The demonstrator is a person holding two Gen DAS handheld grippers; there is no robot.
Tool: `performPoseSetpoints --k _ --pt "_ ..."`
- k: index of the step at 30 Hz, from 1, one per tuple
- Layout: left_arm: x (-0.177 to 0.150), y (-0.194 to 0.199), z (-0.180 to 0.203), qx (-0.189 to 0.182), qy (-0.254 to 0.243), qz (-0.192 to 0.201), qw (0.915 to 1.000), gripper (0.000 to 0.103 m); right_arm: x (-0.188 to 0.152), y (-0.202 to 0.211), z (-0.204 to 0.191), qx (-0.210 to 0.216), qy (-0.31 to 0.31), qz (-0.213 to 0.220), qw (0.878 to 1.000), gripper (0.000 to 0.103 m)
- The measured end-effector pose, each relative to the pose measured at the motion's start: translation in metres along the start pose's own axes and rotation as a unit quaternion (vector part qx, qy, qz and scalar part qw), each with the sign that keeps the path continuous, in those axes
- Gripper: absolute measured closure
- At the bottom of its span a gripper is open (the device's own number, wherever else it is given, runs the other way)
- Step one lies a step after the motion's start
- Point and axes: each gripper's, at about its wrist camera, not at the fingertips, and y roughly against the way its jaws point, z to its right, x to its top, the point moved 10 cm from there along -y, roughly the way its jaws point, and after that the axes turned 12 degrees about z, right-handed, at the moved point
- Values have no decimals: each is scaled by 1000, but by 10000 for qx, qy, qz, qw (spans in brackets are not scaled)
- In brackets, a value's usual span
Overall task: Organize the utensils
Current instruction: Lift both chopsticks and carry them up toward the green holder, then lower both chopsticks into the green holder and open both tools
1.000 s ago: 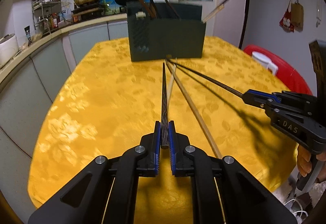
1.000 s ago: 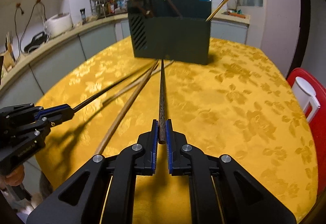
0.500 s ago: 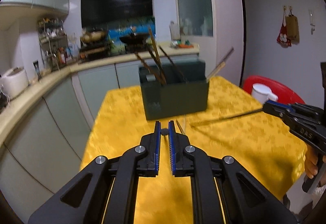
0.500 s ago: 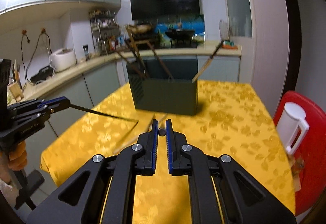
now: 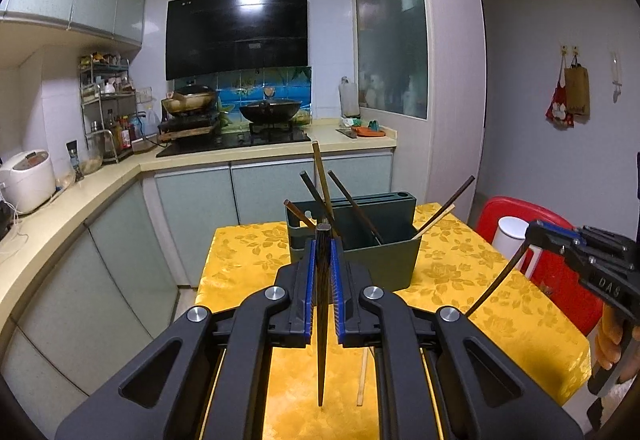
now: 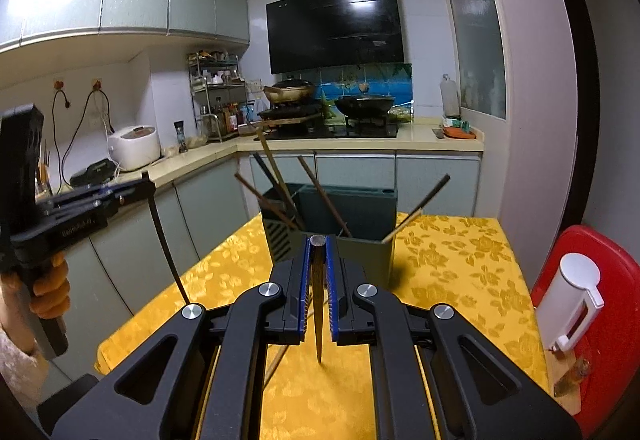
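Observation:
My left gripper [image 5: 323, 242] is shut on the thick end of a dark chopstick [image 5: 321, 340], which hangs tip-down over the yellow table [image 5: 248, 252]. My right gripper [image 6: 318, 240] is shut on a second dark chopstick [image 6: 318, 320] that hangs the same way. Each gripper shows in the other's view, the right gripper [image 5: 534, 231] with its stick at the right edge and the left gripper [image 6: 146, 180] at the left edge. Ahead stands the dark green utensil holder [image 5: 394, 260] [image 6: 360, 208] with several chopsticks leaning in it. A pale wooden chopstick [image 5: 362, 376] [image 6: 276, 362] lies on the cloth below.
A red stool [image 6: 600, 280] bearing a white container [image 6: 572, 300] stands right of the table. A kitchen counter [image 5: 100, 184] with a rice cooker [image 5: 28, 180] runs along the left and back, with cabinets below. A hand [image 6: 48, 292] holds the left gripper's handle.
Both grippers have risen well above the table. The two dark chopsticks, earlier lying forward on the cloth, have come off it and now hang tip-down from the jaws.

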Motion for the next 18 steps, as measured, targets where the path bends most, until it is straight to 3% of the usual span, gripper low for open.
performPoseSetpoints --k 8,18 --pt "7 -3 -1 -11 -66 -3 10000 96 20 -16 11 -69 26 -152 9999 95" --pt "42 -28 8 -182 -11 43 9998 96 57 -38 36 -300 -104 -165 9994 95"
